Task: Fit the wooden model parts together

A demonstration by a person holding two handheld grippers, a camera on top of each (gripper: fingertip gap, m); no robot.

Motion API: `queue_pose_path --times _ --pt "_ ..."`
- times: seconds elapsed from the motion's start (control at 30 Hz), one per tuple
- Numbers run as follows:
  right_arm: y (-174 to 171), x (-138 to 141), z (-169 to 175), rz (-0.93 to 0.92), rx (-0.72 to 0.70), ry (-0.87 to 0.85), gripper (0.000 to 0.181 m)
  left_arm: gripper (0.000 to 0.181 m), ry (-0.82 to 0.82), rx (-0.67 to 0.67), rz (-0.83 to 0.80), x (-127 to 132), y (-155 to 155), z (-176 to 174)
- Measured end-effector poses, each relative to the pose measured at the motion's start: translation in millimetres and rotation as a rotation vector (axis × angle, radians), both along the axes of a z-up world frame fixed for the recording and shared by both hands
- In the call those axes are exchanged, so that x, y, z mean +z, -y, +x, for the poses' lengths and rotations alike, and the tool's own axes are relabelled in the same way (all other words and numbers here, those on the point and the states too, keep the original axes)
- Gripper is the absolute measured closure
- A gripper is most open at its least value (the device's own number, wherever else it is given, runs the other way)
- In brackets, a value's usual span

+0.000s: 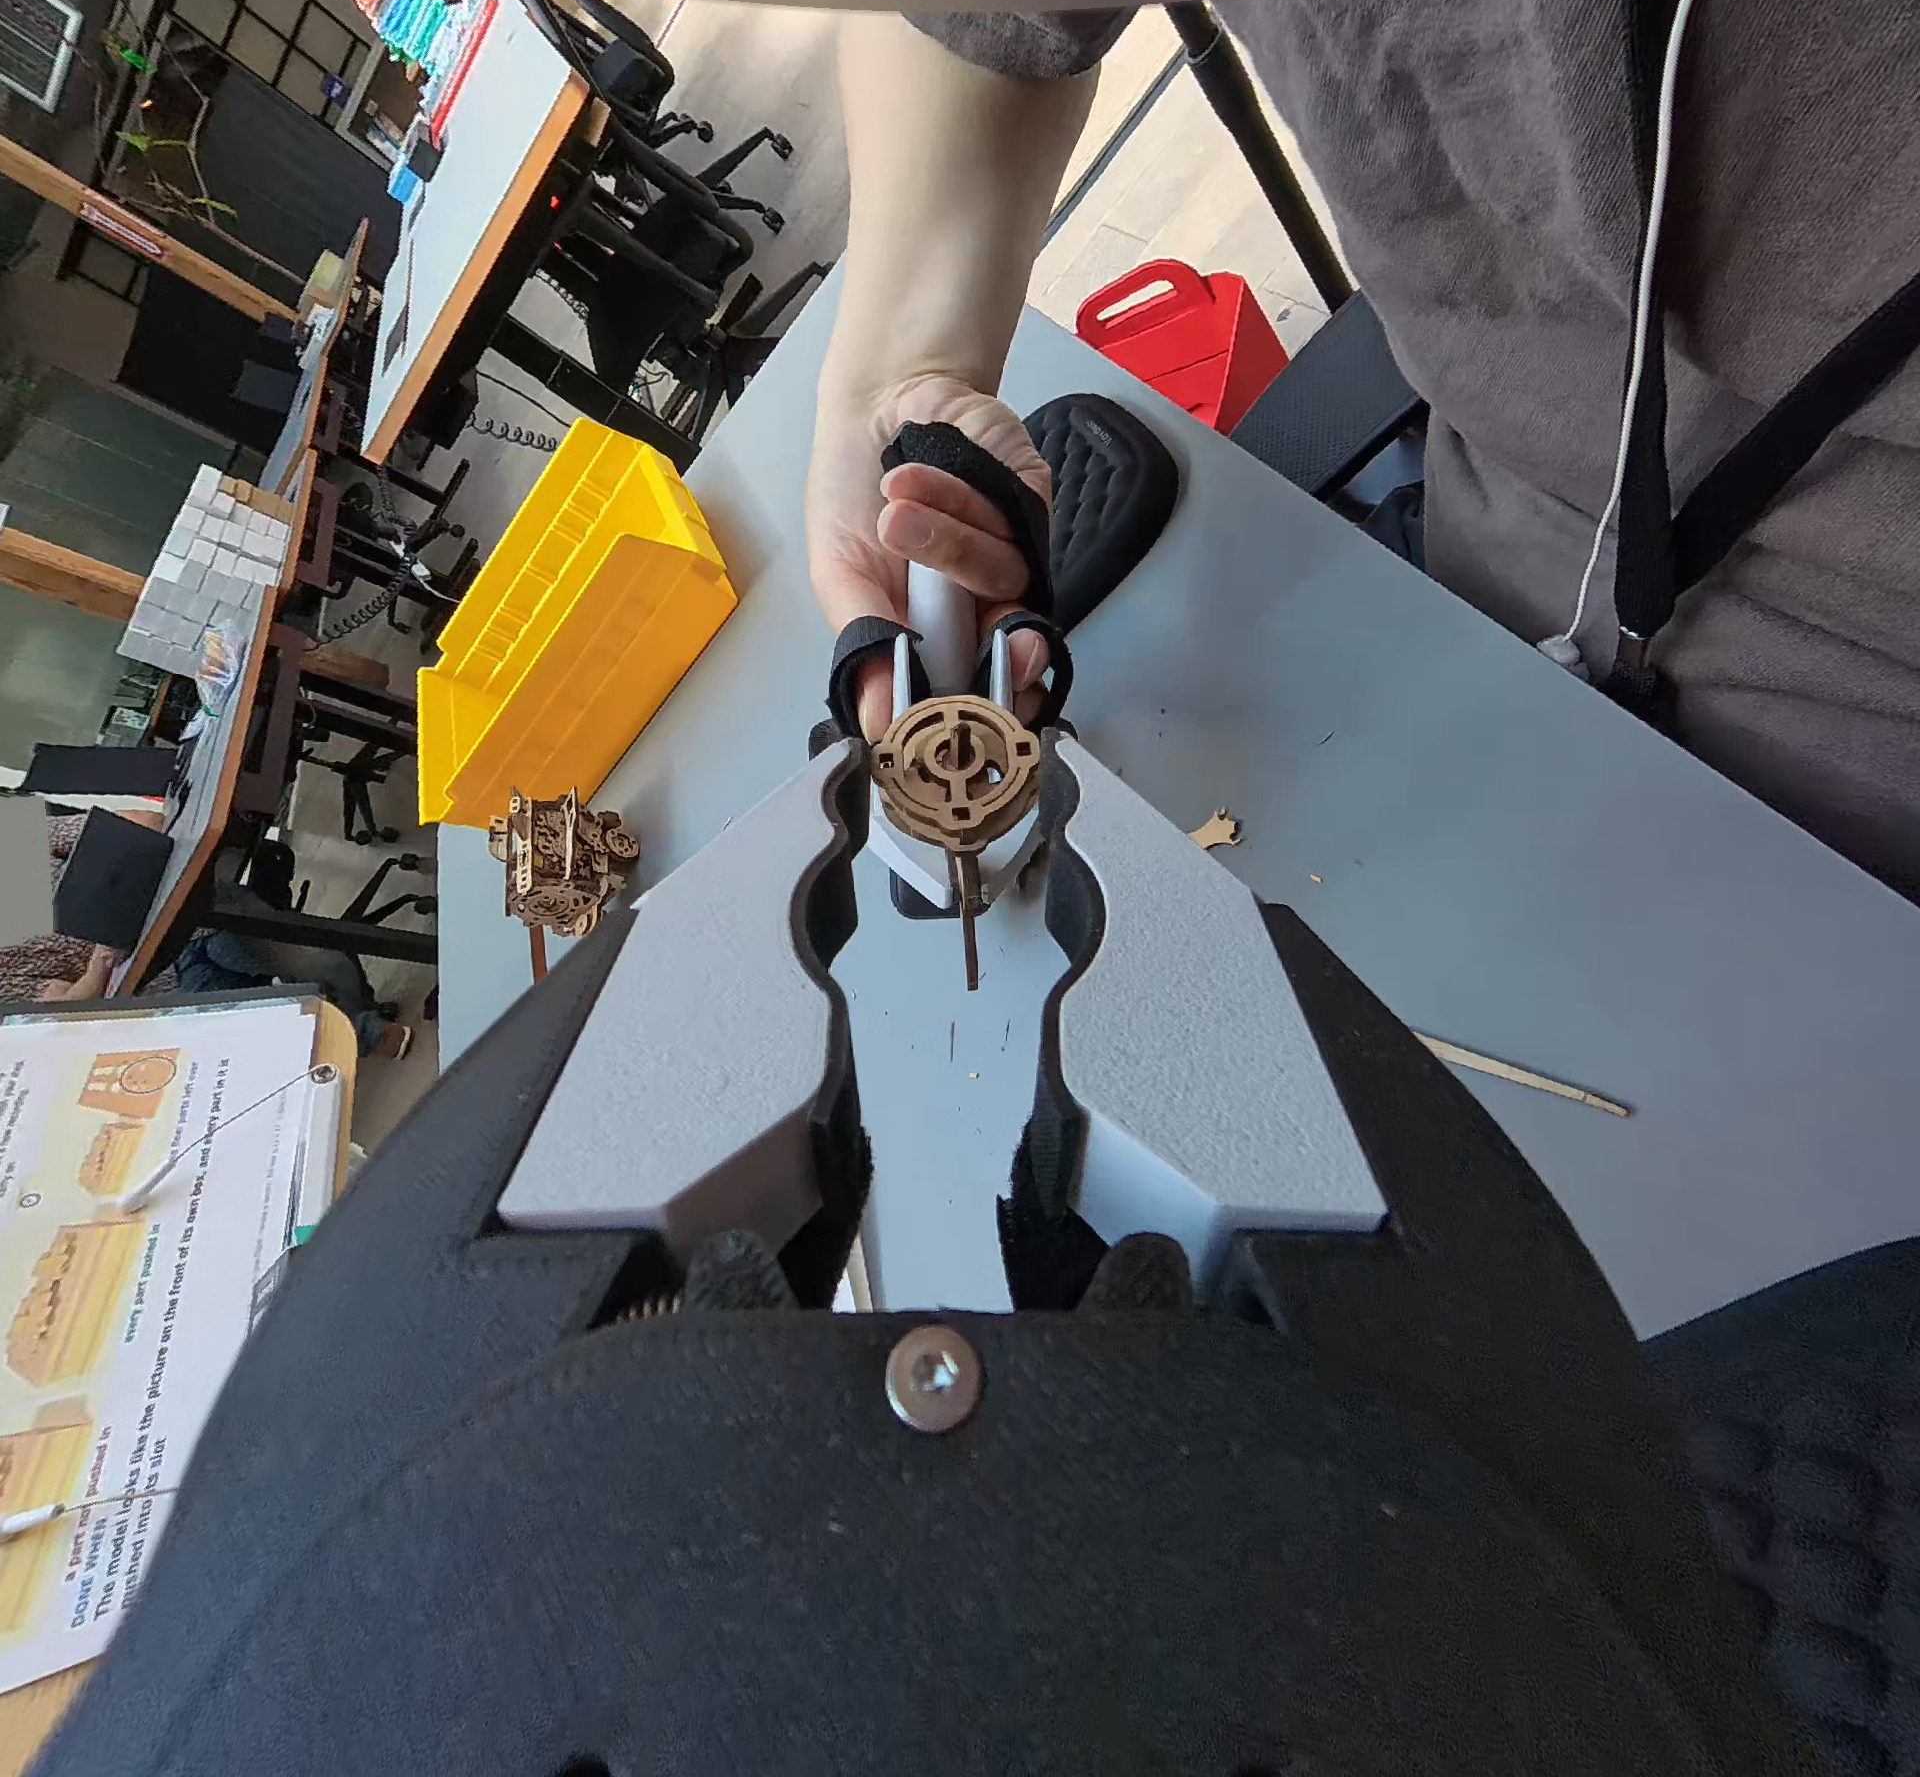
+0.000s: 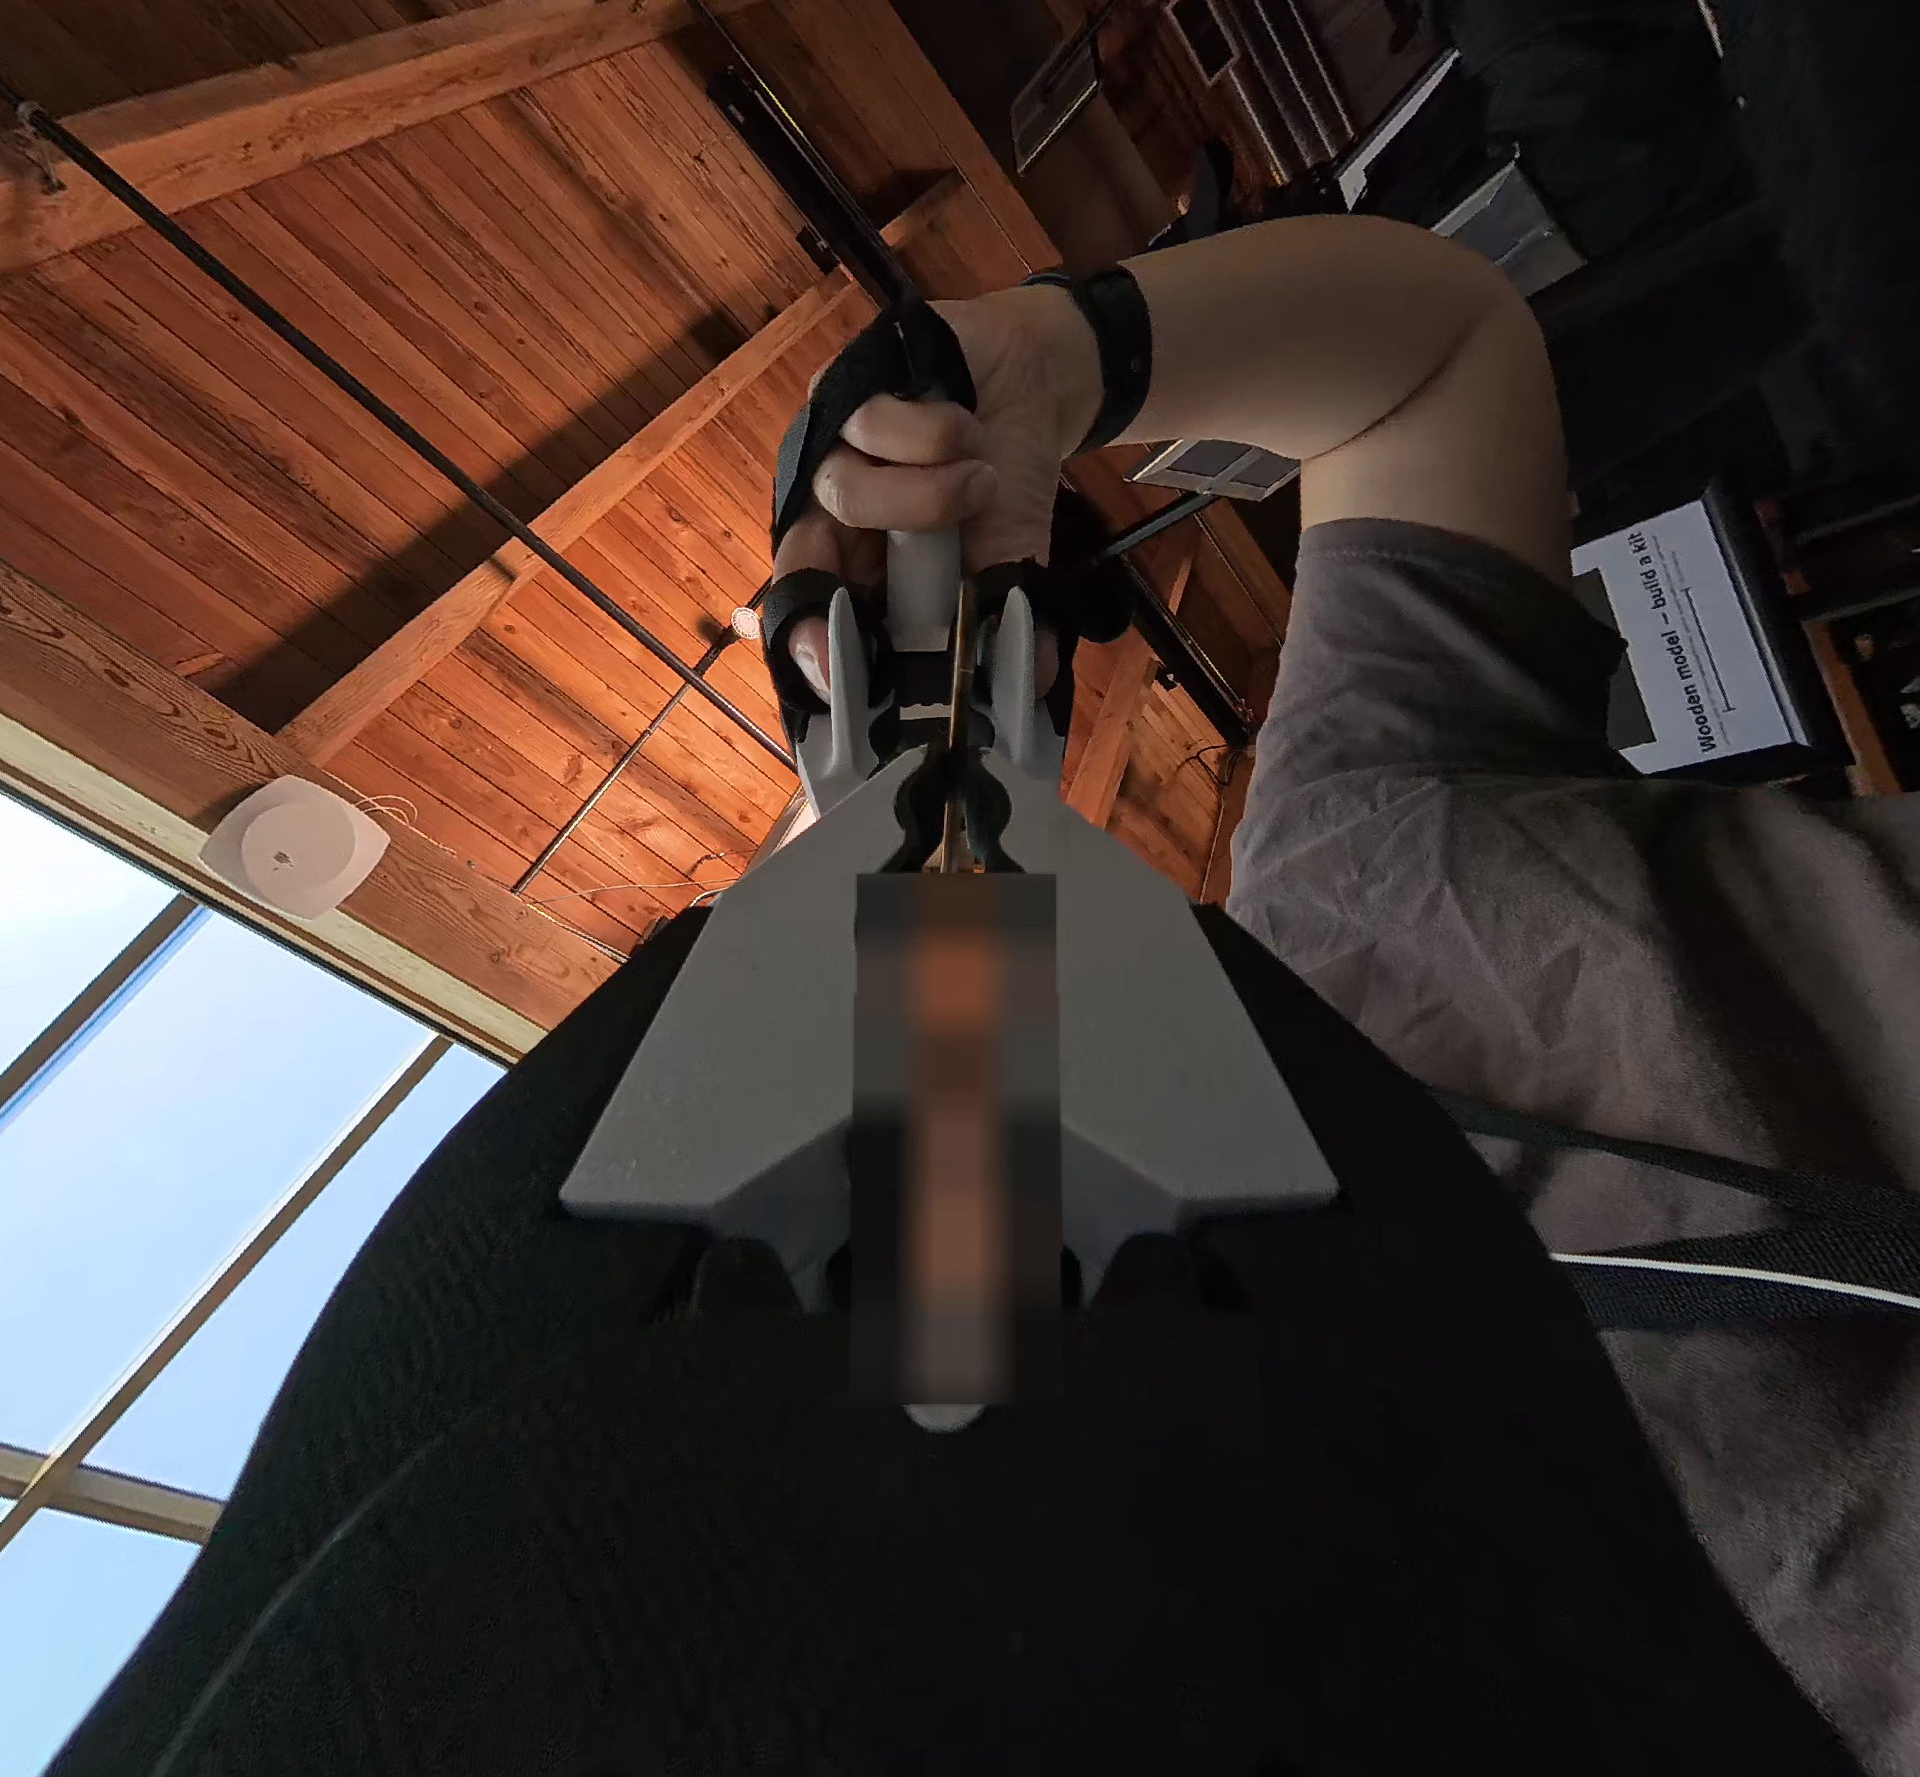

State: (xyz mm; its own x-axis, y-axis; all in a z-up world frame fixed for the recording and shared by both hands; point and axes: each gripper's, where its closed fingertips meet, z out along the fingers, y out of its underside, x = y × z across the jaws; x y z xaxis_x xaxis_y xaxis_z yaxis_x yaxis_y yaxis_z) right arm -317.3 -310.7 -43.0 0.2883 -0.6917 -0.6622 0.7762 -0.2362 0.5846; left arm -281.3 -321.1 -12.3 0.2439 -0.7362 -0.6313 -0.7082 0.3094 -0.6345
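Observation:
In the left wrist view my left gripper (image 1: 951, 761) holds a round, pierced wooden disc (image 1: 956, 782) by its edges, above the grey table (image 1: 1455, 792). The right gripper (image 1: 961, 880) faces me just behind the disc, held in a hand. It is shut on a thin wooden stick (image 1: 971, 938) that hangs below the disc. In the right wrist view my right gripper (image 2: 945, 792) points up at the ceiling and pinches the stick (image 2: 961, 678), seen edge-on. The left gripper's fingers (image 2: 844, 678) stand on either side of it. The disc is hidden there.
A partly built wooden model (image 1: 561, 865) stands on the table beside a yellow bin (image 1: 571, 626). A black padded rest (image 1: 1101, 491), a red box (image 1: 1174, 335), a loose wooden stick (image 1: 1517, 1073) and a small wooden offcut (image 1: 1216, 832) are also there. An instruction sheet (image 1: 135, 1312) lies at the left. My hands' fingertips stand some 4 centimetres from each other.

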Motion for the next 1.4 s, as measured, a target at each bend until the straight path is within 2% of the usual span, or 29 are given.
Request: queue_pose_path --times 0.33,0.63,0.87,1.1,1.27,1.4 --pt "2.4 3.6 4.9 -0.037 -0.014 0.023 0.181 0.150 0.042 -0.020 0.003 2.9 -0.1 2.5" --pt "-0.1 10.1 2.3 -0.054 -0.037 0.013 0.181 0.143 0.070 0.043 0.030 6.0 -3.9 -6.2" --pt "-3.7 21.9 -0.3 -0.076 -0.072 -0.008 0.181 0.139 0.207 0.130 0.031 0.0 -8.3 -24.4" --pt "-2.5 27.9 -2.7 -0.094 -0.093 -0.019 0.181 0.134 0.369 0.209 0.078 0.2 -17.4 -23.0" --pt "2.5 29.8 -3.5 -0.104 -0.081 -0.026 0.181 0.138 0.458 0.174 0.106 14.7 -15.3 -14.9" --pt "5.0 31.7 -3.1 -0.110 -0.074 -0.032 0.181 0.143 0.462 0.129 0.095 15.8 -11.0 -10.8"
